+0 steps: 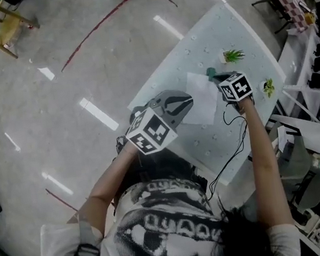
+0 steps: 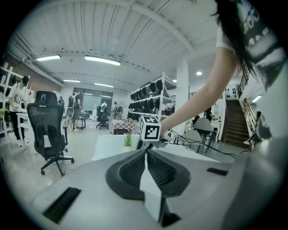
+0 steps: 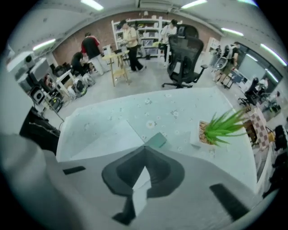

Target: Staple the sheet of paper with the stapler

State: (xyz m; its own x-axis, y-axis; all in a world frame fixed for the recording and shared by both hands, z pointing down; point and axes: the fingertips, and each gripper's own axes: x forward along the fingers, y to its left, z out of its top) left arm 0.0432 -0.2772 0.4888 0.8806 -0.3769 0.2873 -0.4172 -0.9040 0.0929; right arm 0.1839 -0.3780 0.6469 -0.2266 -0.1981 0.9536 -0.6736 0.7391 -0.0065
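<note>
Left claw (image 2: 146, 155) pinches the sheet of paper (image 1: 204, 102); stapler (image 3: 156, 140) lies just beyond shut right claw (image 3: 145, 149).

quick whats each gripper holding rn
left gripper: closed on the sheet of paper
right gripper: closed, holding nothing, tips by the stapler

The sheet of paper (image 1: 203, 98) looks matt, the table (image 1: 234, 27) smooth and glossy, the stapler (image 3: 156, 140) plastic.

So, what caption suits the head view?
Seen from above: left tongs at a paper sheet's edge, right tongs shut over a teal stapler.
</note>
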